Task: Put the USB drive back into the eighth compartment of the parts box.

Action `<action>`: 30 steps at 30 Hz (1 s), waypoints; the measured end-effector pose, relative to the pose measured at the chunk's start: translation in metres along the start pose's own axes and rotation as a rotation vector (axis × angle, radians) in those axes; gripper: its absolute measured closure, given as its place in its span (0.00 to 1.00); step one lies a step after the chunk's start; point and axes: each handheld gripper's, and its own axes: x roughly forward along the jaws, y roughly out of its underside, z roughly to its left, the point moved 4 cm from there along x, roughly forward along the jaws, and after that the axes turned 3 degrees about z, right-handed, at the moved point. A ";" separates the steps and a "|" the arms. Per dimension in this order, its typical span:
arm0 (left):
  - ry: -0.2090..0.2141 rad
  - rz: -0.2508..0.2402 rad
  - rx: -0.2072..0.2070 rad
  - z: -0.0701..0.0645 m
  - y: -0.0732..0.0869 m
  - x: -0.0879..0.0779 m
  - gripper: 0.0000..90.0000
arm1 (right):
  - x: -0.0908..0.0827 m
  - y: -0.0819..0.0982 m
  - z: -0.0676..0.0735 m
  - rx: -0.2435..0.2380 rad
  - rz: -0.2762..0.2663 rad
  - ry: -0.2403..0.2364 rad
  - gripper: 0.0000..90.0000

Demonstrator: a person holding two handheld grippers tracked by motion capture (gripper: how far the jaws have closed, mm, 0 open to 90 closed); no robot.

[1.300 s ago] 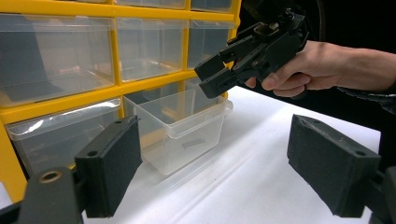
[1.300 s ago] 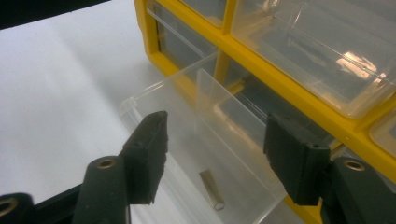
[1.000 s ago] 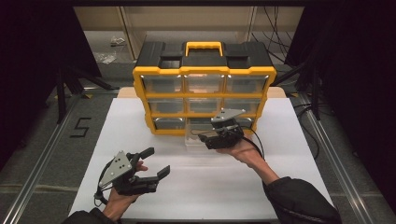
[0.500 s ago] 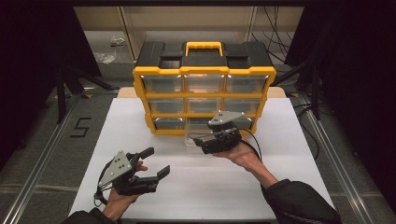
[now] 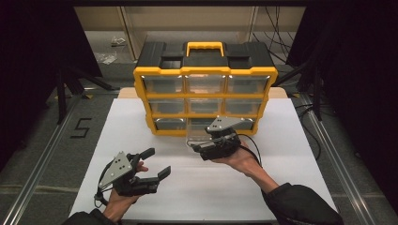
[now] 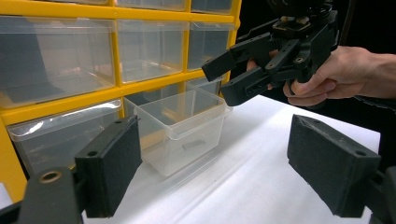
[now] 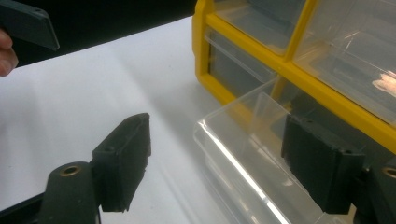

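Observation:
A yellow organizer cabinet with clear drawers stands at the back of the white table. Its bottom middle drawer is pulled out onto the table. In the left gripper view this clear drawer holds a small dark piece. My right gripper hovers at the drawer's front. Its jaws have just been opening and stand open, with the drawer's front wall loosely between them and no pad pressing on it. My left gripper stands open and empty near the table's front left.
The other clear drawers sit closed in the cabinet. White tabletop spreads between the two hands. Metal rails and dark floor flank the table. A black lid with a yellow handle tops the cabinet.
My right gripper has drawn back a little from the cabinet, toward the left and the table's front, and its jaws stand wider. The left gripper has not moved.

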 end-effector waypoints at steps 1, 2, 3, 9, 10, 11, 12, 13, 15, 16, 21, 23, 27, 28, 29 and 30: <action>0.000 0.000 0.000 0.000 0.000 0.000 0.19 | 0.000 0.000 0.001 -0.001 0.001 -0.003 0.28; 0.000 0.000 0.000 0.000 0.000 0.000 0.19 | 0.000 0.000 0.001 -0.002 0.000 -0.003 0.28; 0.000 -0.001 -0.001 0.000 0.000 0.000 0.19 | 0.000 0.001 0.002 -0.003 -0.002 -0.003 0.28; -0.001 -0.001 -0.003 0.000 0.000 0.000 0.19 | -0.001 0.003 0.006 -0.010 -0.001 -0.015 0.28; -0.001 -0.002 -0.003 0.000 0.000 0.000 0.19 | 0.000 0.004 0.006 -0.012 -0.002 -0.017 0.27; -0.001 -0.002 -0.003 0.000 0.000 0.000 0.19 | -0.001 0.004 0.007 -0.013 -0.003 -0.020 0.27; -0.001 -0.002 -0.003 0.000 0.000 0.000 0.19 | -0.001 0.005 0.009 -0.013 -0.004 -0.024 0.27; -0.001 -0.002 -0.002 0.001 0.000 0.000 0.19 | 0.000 0.005 0.010 -0.013 -0.005 -0.026 0.27; -0.002 -0.002 -0.002 0.001 0.000 0.000 0.19 | 0.000 0.006 0.012 -0.017 -0.005 -0.035 0.27; -0.002 -0.003 -0.002 0.001 0.000 0.000 0.19 | 0.000 0.006 0.013 -0.019 -0.005 -0.036 0.27; -0.002 -0.002 -0.003 0.001 0.000 0.000 0.19 | 0.000 0.009 0.018 -0.020 -0.004 -0.054 0.27; -0.002 -0.004 -0.002 0.001 -0.001 0.000 0.19 | 0.001 0.010 0.020 -0.022 -0.002 -0.059 0.27; -0.004 -0.005 -0.006 0.001 -0.001 0.000 0.19 | 0.003 0.014 0.022 -0.025 0.003 -0.066 0.27; -0.003 -0.005 -0.007 0.001 -0.001 0.000 0.19 | 0.003 0.014 0.023 -0.027 0.002 -0.067 0.27; -0.003 -0.005 -0.006 0.001 -0.001 0.000 0.19 | 0.003 0.016 0.023 -0.026 0.003 -0.069 0.27; -0.003 -0.004 -0.005 0.001 -0.001 0.000 0.19 | 0.003 0.017 0.024 -0.027 0.003 -0.070 0.27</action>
